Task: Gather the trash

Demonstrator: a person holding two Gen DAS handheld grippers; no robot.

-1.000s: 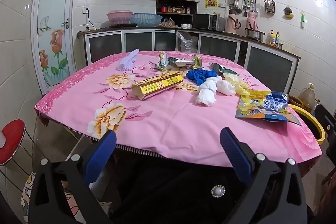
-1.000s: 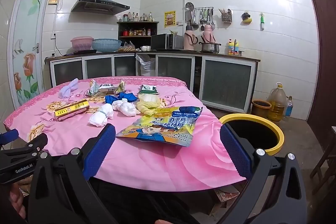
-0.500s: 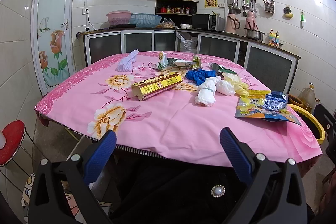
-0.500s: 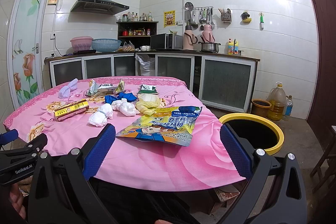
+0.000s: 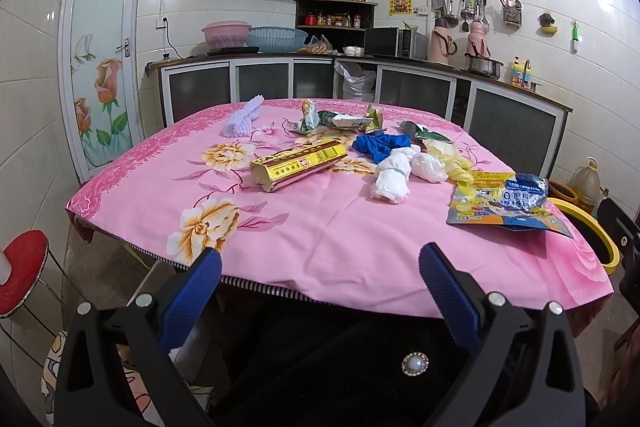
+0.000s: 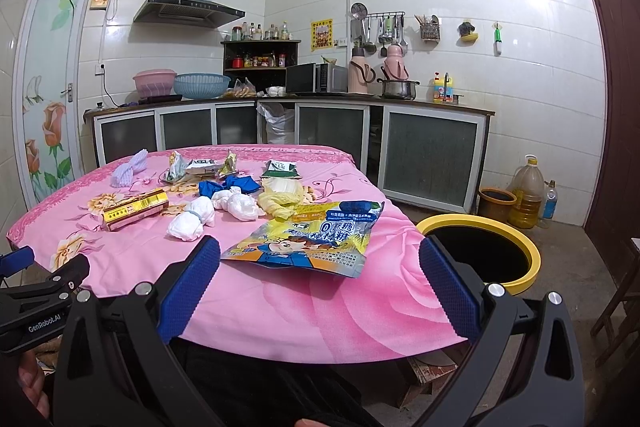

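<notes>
Left wrist view: the left gripper [image 5: 320, 273], jaws spread and empty, has barely shifted over the last second, so no collecting has begun; litter lies untouched on the pink table [image 5: 280, 223], a yellow box [image 5: 298, 165] mid-table.

Right wrist view: the right gripper [image 6: 320, 271], likewise wide open, faces a snack bag [image 6: 308, 237] beside the yellow-rimmed bin [image 6: 478, 253]. Nothing blocks the reach.

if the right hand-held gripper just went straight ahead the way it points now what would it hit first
Most likely the big yellow-and-blue snack bag, which lies on the pink tablecloth in line with the open right hand-held gripper. Its height above the cloth is unclear, so it might pass just over.
</notes>
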